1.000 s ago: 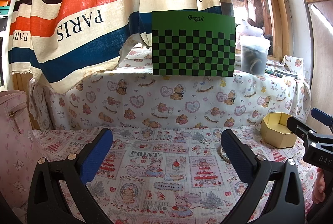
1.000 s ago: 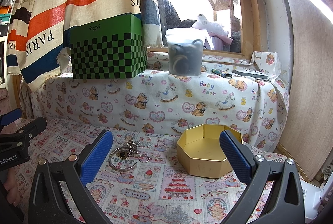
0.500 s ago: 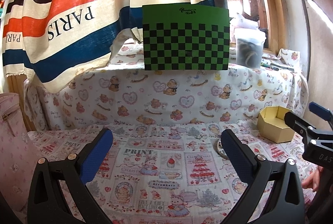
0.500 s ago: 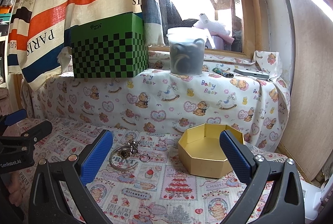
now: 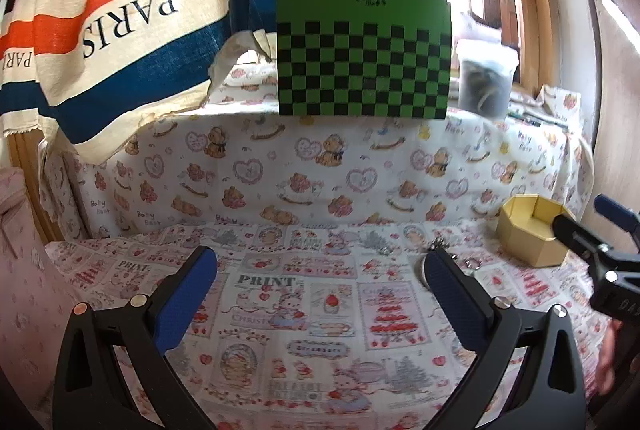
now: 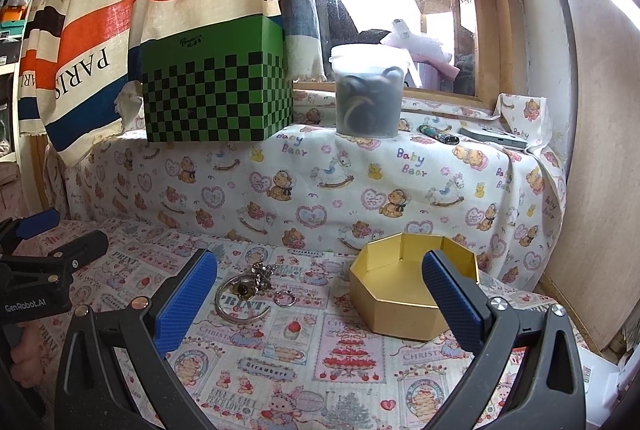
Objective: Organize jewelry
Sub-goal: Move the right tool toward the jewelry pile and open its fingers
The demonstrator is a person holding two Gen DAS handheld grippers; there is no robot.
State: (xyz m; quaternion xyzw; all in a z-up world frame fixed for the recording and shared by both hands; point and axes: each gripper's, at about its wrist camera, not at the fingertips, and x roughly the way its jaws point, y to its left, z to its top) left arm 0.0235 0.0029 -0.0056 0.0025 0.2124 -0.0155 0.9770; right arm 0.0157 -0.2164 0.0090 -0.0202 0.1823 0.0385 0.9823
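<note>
Between the wide-spread fingers of the right gripper, bare printed cloth is seen at 6 o'clock. The way ahead is blocked at 11 o'clock by a bangle, chain and ring, and at 1 o'clock by the gold box. Beyond, passage is closed by the draped ledge. The left gripper is likewise fronted by open cloth.

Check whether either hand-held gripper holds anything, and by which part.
Nothing is held. The left hand-held gripper and right hand-held gripper are open; the bracelet lies on the cloth.
</note>
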